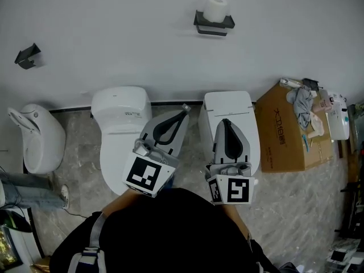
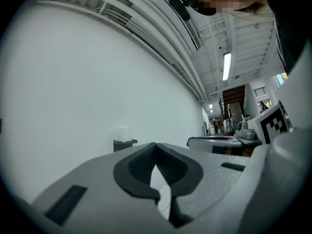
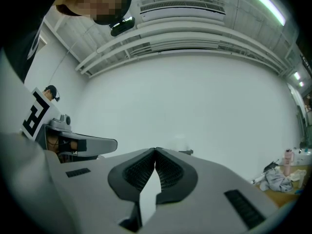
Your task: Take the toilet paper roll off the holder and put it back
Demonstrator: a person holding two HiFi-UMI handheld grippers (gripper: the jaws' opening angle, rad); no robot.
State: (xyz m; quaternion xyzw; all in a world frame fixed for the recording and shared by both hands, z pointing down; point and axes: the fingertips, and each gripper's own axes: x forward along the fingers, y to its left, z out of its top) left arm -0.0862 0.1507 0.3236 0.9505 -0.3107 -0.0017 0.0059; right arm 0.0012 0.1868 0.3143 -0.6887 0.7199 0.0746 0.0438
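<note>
A white toilet paper roll [image 1: 216,8] stands upright on a dark wall-mounted holder [image 1: 213,24] high on the white wall. The left gripper view shows the roll [image 2: 123,133] small and far off on the holder [image 2: 125,144]. My left gripper [image 1: 183,111] is held low, close to my body, shut with nothing between its jaws [image 2: 155,145]. Beside it my right gripper [image 1: 226,121] is likewise shut and empty [image 3: 155,151]. Both point toward the wall, well short of the roll.
Two white toilets [image 1: 120,124] [image 1: 230,118] stand against the wall below the grippers. A white urinal-like fixture [image 1: 35,138] is at the left. An open cardboard box [image 1: 287,129] with rags sits at the right. A second small dark bracket [image 1: 27,56] is on the wall's left.
</note>
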